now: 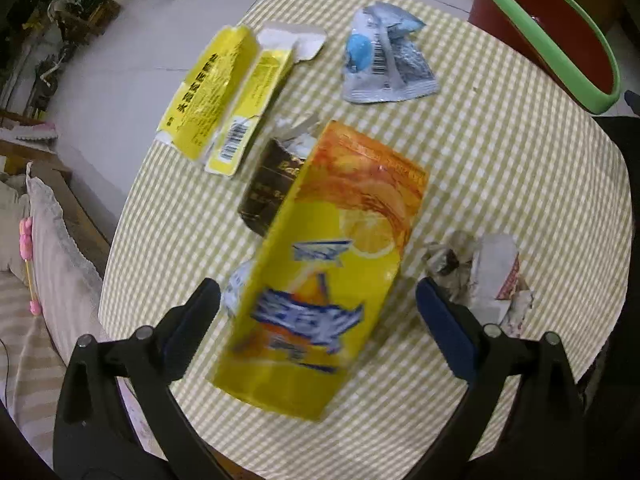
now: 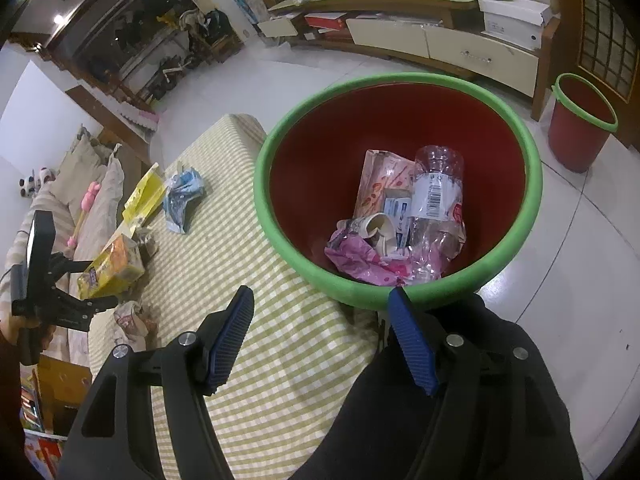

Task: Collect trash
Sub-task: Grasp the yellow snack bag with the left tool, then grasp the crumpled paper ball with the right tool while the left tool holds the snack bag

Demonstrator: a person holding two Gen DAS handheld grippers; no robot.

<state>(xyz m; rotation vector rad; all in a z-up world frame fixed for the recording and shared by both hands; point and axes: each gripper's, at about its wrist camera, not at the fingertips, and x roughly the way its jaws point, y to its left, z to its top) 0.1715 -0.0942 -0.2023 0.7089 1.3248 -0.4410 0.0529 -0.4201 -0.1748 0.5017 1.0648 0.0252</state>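
Jaws of left gripper (image 1: 318,292) spread, straddling yellow carton (image 1: 320,276) untouched.

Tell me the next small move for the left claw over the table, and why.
Probably lower the left claw and close on the yellow snack bag. Its jaws stand wide open on either side of the bag without touching it. The bag still lies on the checked tablecloth, while the red bin already holds other trash.

The left wrist view looks steeply down, close over the green-checked cloth worktop (image 1: 500,152); the right wrist view faces the red green-rimmed plastic bin (image 2: 400,80) at twelve o'clock. Both share worktop and bin.
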